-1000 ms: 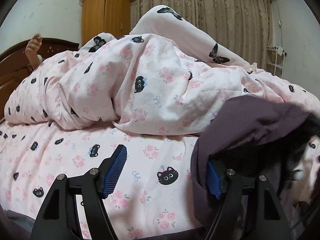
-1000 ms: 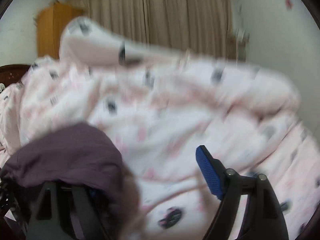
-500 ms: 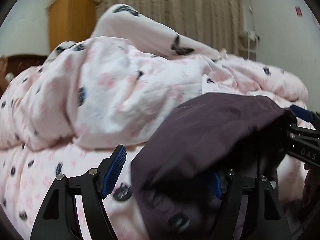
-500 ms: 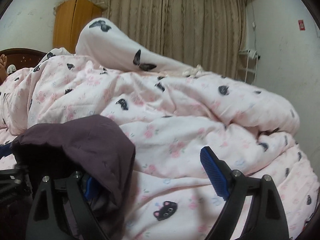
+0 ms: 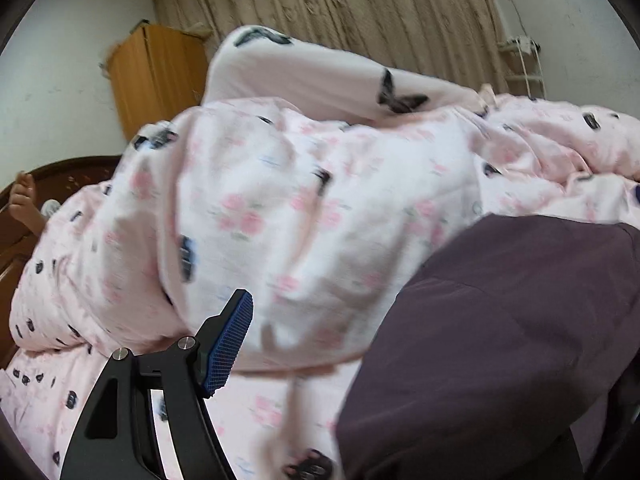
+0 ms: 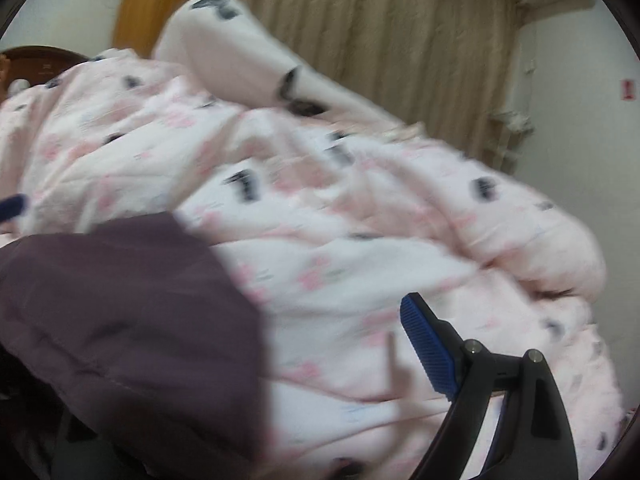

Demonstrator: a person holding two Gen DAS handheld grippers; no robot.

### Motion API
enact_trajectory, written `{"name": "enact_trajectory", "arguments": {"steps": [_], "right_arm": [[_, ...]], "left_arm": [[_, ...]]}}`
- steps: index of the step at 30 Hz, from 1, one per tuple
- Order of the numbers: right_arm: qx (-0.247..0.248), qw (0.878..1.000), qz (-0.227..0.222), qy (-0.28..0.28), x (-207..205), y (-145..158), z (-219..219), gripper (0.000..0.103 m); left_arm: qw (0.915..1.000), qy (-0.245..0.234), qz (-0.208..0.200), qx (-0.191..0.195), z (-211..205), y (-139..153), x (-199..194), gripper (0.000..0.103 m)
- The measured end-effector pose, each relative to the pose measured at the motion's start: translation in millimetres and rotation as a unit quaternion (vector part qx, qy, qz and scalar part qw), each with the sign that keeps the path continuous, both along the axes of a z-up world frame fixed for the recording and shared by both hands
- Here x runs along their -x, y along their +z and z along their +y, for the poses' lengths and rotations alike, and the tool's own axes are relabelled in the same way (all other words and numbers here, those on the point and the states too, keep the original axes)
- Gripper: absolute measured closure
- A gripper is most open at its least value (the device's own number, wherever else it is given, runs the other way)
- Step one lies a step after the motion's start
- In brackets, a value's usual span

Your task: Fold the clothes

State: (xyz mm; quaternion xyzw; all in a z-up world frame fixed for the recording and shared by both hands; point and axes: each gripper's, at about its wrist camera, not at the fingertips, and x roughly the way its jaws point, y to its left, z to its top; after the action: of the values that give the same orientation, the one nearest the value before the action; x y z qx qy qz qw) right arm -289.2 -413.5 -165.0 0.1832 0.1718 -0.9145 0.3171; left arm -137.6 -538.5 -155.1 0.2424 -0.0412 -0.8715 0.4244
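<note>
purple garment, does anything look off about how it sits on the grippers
Yes. The purple garment is draped over the inner finger of each gripper instead of being pinched between the fingers, so in each view only the outer blue pad shows. It hangs bunched above the pink cat-print quilt, not laid flat for folding.

A home bedroom: a bed heaped with a pink quilt point(image 5: 320, 208), wooden wardrobe point(image 5: 156, 76), beige curtains point(image 5: 360, 16).

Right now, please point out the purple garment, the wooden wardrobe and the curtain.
purple garment point(image 5: 500, 320): left wrist view, on its broad upper fold.
wooden wardrobe point(image 5: 156, 76): left wrist view, on its front door.
curtain point(image 5: 360, 20): left wrist view, on its middle pleats.
</note>
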Motion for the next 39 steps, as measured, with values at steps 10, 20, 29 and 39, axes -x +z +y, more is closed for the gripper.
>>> {"name": "enact_trajectory", "arguments": {"steps": [10, 20, 29, 39], "right_arm": [[0.032, 0.992, 0.117, -0.042, -30, 14, 23, 0.001], [-0.057, 0.997, -0.041, 0.026, -5, -17, 17, 0.001], [-0.125, 0.990, -0.026, 0.062, -24, -11, 30, 0.001], [-0.090, 0.984, -0.080, 0.130, -27, 10, 52, 0.001]], "left_arm": [[0.9996, 0.015, -0.016, 0.018, -9, -16, 2, 0.029], [0.9944, -0.020, -0.097, -0.036, -12, -31, -12, 0.029], [0.9893, -0.051, -0.123, -0.061, -8, -32, -53, 0.023], [0.9890, -0.098, -0.053, -0.098, -7, -9, -81, 0.018]]}}
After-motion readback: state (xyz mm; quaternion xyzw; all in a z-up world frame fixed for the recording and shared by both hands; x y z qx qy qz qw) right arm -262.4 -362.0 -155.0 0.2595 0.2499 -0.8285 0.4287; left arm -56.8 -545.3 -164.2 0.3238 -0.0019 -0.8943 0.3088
